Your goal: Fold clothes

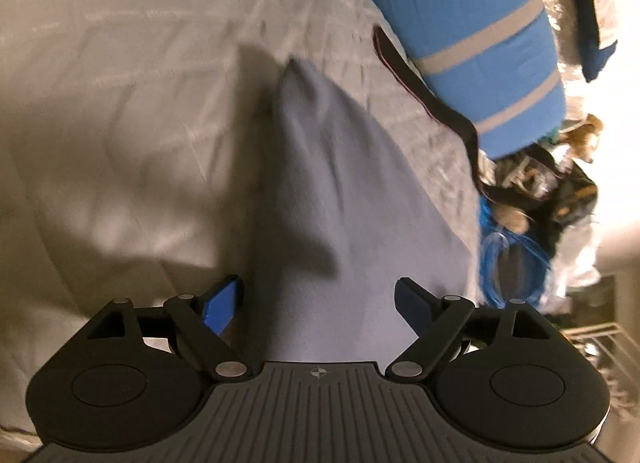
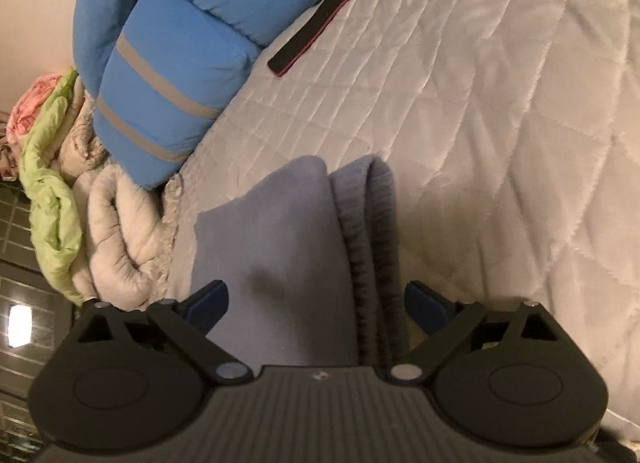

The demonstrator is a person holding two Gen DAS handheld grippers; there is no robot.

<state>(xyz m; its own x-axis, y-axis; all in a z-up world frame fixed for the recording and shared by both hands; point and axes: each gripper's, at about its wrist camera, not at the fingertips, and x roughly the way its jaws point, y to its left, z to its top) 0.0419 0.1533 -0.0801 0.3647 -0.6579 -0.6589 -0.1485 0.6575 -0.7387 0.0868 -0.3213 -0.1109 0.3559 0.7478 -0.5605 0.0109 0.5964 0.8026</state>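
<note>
A grey-blue garment (image 1: 352, 191) lies on the white quilted bed cover (image 1: 120, 83). In the left wrist view it spreads in a soft peak ahead of my left gripper (image 1: 320, 303), whose blue-padded jaws stand open with cloth below the gap and nothing pinched. In the right wrist view the same garment (image 2: 280, 231) shows its ribbed hem (image 2: 372, 239) folded over. My right gripper (image 2: 316, 303) hovers over it, jaws wide open, pads clear of the cloth.
A folded blue blanket with grey stripes (image 2: 180, 63) and a black strap with red edging (image 2: 324, 15) lie at the bed's edge. Cream bedding (image 2: 116, 239) and a green cloth (image 2: 48, 191) are piled beside it. Blue cable and clutter (image 1: 516, 255) sit past the bed.
</note>
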